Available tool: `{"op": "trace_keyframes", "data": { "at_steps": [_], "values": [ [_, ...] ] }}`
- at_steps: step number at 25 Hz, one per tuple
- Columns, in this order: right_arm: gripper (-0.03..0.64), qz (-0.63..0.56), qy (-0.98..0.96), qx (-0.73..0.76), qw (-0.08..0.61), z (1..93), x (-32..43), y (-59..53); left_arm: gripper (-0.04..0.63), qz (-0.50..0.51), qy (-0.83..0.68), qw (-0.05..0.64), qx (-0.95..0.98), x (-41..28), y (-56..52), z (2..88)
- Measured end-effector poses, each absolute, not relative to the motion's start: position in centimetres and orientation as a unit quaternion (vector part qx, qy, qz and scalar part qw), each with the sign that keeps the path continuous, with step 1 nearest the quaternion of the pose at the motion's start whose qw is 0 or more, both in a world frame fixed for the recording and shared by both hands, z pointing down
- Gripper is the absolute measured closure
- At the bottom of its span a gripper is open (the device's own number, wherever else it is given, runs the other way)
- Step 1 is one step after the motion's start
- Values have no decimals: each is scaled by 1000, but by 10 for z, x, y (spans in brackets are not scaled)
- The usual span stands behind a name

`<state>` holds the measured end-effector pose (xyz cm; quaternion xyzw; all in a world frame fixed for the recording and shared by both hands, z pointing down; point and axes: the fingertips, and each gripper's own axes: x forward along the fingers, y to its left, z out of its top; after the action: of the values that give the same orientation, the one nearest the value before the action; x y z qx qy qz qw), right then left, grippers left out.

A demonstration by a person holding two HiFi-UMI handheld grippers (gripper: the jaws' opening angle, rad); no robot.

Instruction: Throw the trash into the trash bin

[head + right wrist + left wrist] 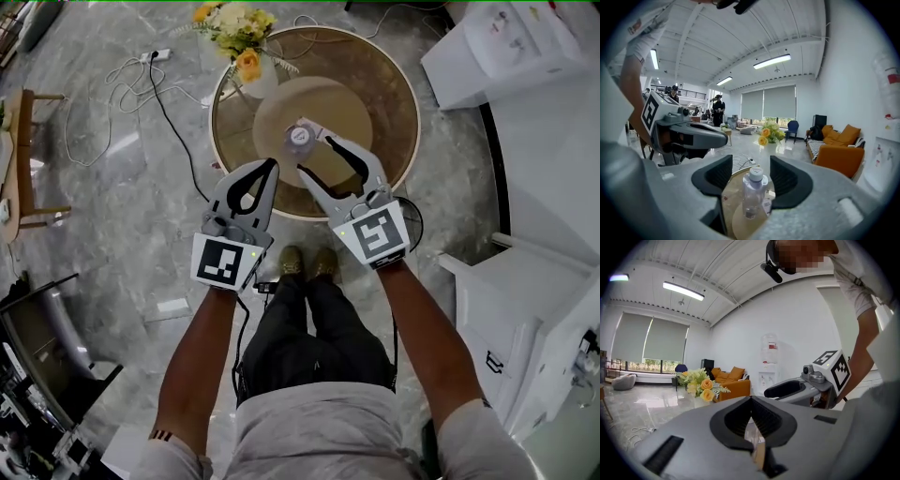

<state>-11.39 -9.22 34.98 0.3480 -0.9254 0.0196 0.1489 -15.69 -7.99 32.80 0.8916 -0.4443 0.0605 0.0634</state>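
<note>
A clear plastic bottle (301, 139) with a white cap stands upright near the middle of the round glass table (398, 150). My right gripper (314, 153) is open, one jaw on each side of the bottle, and the pads stand clear of it. In the right gripper view the bottle (752, 192) stands between the two dark pads with a gap on both sides of it. My left gripper (272, 165) is shut and empty, hovering over the table's near left edge, beside the right one. Its tips (751, 401) meet in the left gripper view. No trash bin is in view.
A vase of yellow flowers (246, 47) stands at the table's far left edge. Cables and a power strip (141, 80) lie on the marble floor to the left. A white water dispenser (506, 42) and white cabinets (525, 309) stand on the right, and a wooden stool (28, 159) is at the far left.
</note>
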Motion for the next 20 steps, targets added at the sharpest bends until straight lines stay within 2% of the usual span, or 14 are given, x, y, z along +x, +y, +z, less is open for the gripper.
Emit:
{"op": "trace_keyframes", "data": {
  "at_steps": [11,20],
  "values": [
    [264,70,-910,369,176,434,-124,-118,595,77,-417,78,903,-171,-96,387],
    [250,82,-909,359,197,483,-135,-127,595,83,-412,80,904,-179,-109,416]
  ]
}}
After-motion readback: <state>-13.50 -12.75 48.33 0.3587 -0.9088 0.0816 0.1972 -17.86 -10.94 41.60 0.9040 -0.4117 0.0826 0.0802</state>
